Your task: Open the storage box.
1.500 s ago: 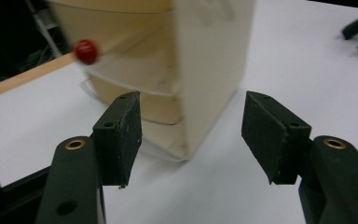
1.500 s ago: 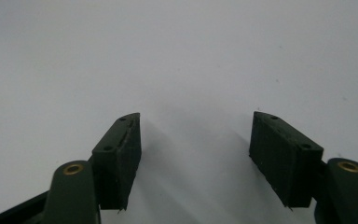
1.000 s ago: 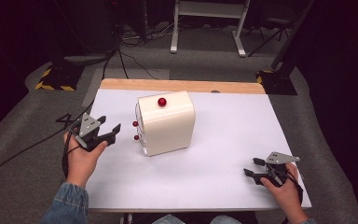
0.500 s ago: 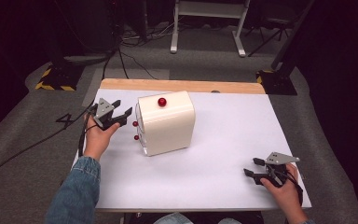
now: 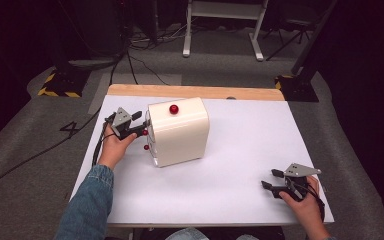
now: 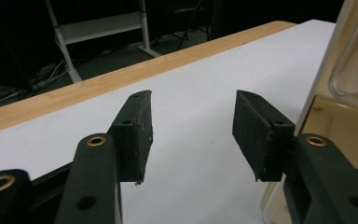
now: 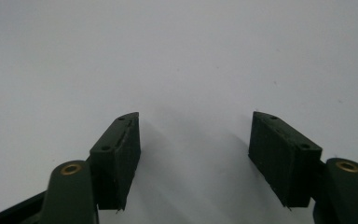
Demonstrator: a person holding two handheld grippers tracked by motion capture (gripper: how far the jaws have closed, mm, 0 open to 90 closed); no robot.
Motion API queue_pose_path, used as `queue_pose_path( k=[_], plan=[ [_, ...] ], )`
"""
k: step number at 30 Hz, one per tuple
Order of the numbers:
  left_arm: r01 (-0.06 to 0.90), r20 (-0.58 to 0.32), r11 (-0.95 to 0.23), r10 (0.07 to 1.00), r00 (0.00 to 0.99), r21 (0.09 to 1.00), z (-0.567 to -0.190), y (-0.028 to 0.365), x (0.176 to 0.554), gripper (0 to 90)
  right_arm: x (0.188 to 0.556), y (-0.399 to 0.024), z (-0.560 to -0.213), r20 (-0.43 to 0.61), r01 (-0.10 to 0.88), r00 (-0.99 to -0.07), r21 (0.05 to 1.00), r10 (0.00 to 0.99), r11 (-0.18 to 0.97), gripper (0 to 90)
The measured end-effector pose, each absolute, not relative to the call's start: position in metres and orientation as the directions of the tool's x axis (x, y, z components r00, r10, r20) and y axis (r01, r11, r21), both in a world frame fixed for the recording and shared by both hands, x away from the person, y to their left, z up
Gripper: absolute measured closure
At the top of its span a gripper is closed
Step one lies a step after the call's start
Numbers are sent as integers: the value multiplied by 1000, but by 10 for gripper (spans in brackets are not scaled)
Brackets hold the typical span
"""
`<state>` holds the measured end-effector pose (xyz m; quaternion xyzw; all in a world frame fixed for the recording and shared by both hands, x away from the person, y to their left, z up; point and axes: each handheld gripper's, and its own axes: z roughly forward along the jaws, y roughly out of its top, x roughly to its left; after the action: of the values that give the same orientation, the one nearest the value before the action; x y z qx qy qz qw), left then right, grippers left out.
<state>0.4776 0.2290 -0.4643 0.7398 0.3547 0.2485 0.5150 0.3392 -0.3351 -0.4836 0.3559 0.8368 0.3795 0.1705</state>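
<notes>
left claw [image 5: 141, 124] gaping, moved in beside cream box [image 5: 180, 132]; right claw [image 5: 271, 179] gaping, unmoved.

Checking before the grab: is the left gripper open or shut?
Open. The left gripper shows a wide gap between its jaws, with nothing between them, beside the cream box.

Left hand-held gripper [image 5: 139, 123] jaws apart, arm extended; right hand-held gripper [image 5: 271, 180] jaws apart, low.
</notes>
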Motion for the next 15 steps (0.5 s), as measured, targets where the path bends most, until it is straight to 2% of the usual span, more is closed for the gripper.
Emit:
queue_pose_path(
  k=[3, 4, 5, 9, 15],
  plan=[
    [253, 32, -253, 763, 645, 934, -458, 222, 479, 544, 339, -335, -484, -14, 467, -688, 757, 725, 458, 344],
    [256, 41, -273, 755, 655, 927, -455, 220, 479, 618, 339, -335, -484, -15, 466, -689, 756, 725, 459, 344],
    [254, 49, -284, 750, 660, 925, -455, 219, 479, 618, 339, -335, -484, -15, 466, -689, 756, 725, 459, 344],
    [287, -14, -253, 727, 687, 924, -456, 221, 477, 693, 339, -335, -484, -19, 464, -688, 757, 725, 460, 344],
    [292, -29, -271, 686, 727, 917, -454, 223, 462, 704, 339, -335, -484, -15, 466, -689, 757, 725, 459, 344]
  ],
)
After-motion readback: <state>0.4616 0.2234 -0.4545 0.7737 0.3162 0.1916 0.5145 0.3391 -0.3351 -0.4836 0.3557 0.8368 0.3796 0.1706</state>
